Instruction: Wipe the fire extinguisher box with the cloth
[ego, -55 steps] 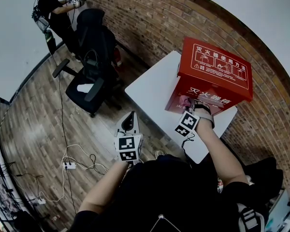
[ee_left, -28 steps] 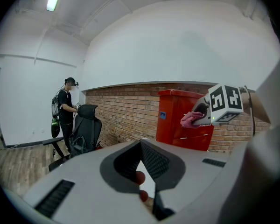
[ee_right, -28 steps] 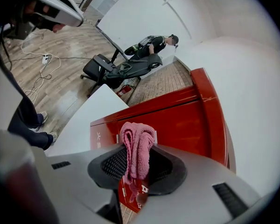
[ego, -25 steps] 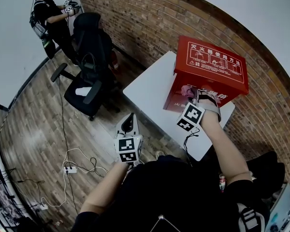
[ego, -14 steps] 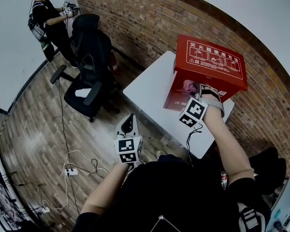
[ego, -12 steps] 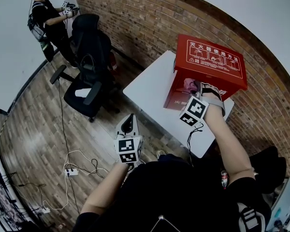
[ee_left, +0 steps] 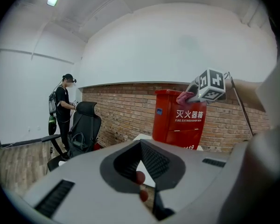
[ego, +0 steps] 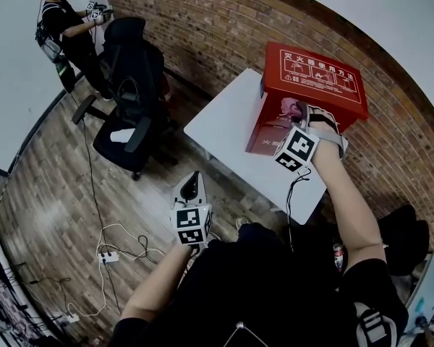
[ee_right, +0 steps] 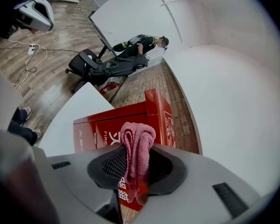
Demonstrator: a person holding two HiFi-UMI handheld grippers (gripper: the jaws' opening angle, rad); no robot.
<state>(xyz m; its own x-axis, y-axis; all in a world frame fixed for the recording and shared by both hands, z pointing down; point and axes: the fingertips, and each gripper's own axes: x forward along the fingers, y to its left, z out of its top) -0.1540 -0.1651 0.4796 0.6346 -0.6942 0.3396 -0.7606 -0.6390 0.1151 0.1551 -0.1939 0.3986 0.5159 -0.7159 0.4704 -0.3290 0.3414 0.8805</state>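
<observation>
Cloth (ee_right: 137, 143) in right gripper (ego: 301, 114) beside box (ego: 315, 74) edge

Box (ego: 315, 74) front partly behind right gripper (ego: 296, 111)

One box (ego: 315, 74), one cloth (ego: 288, 108), one chair (ego: 128, 78).

Black chair (ego: 128, 92), white table (ego: 224, 121), perhaps power strip (ego: 107, 256)
</observation>
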